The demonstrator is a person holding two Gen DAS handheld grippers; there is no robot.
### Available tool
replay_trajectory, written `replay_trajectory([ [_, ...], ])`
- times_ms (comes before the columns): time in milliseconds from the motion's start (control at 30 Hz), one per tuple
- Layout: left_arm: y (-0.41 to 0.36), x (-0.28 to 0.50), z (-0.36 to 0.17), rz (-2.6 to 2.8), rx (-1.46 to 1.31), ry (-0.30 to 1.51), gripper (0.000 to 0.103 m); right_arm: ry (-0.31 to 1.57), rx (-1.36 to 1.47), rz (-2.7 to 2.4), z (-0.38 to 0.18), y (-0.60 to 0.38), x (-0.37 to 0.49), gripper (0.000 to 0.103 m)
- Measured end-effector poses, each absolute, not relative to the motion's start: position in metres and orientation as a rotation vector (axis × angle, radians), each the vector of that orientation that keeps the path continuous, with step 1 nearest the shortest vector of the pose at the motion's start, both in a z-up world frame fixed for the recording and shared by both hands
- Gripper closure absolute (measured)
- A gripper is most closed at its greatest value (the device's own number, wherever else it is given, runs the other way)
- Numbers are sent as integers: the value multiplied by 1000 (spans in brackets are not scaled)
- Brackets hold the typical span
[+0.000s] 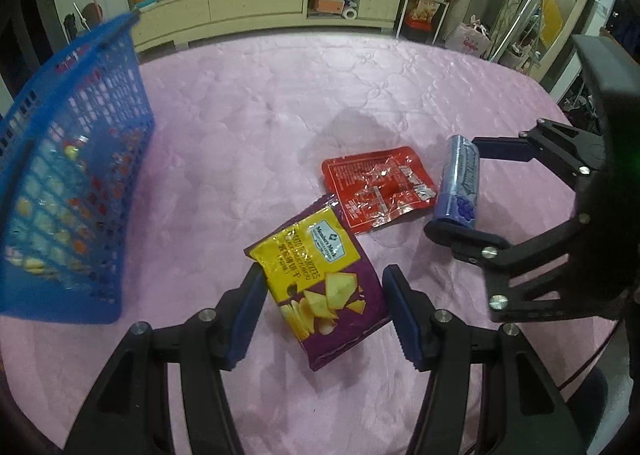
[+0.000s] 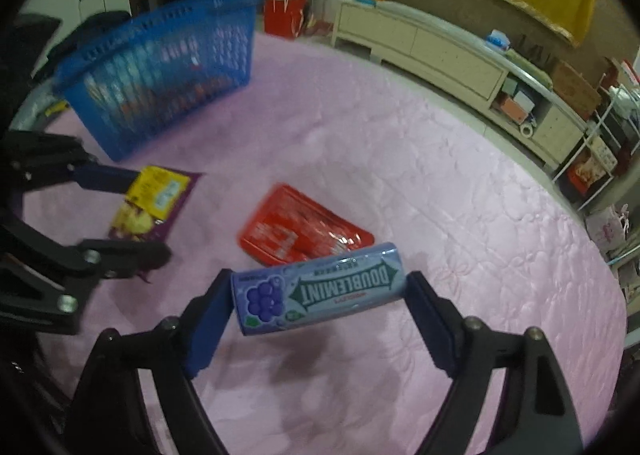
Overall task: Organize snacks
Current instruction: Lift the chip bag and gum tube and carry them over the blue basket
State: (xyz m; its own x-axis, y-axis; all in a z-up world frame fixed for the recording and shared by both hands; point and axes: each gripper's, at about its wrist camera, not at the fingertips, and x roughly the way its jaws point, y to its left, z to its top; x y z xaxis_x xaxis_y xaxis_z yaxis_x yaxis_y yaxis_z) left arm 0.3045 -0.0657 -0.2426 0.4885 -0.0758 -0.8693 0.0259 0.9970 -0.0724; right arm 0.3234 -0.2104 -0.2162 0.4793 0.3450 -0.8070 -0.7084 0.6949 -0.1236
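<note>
Both hands are loaded — blue basket (image 2: 160,71) stands far left on the pink cover. Left gripper (image 1: 324,307), nearer it, clamps the chip bag (image 1: 320,287); right gripper (image 2: 320,303) clasps the gum tube (image 2: 316,287) endwise — long axis spanning its jaws.

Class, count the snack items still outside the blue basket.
3: chip bag between the left gripper pads, gum tube in the right gripper, red packet on the pink cloth. The basket's contents are unclear.
</note>
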Motion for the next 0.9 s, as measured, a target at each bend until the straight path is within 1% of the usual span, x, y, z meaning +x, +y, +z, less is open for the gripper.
replay_trajectory([
  [367,-52,258,-184,-73,-38,941,46,749,-480,670,-145,-188,265,16],
  [500,-42,241,-164,-78,-34,895,46,729,-469,645,-128,-178,252,16],
  [667,-19,217,-145,-75,-37,857,46,700,-430,633,-107,-157,238,16],
  [900,33,200,-121,-36,-19,815,46,688,-407,650,-92,-120,235,16],
])
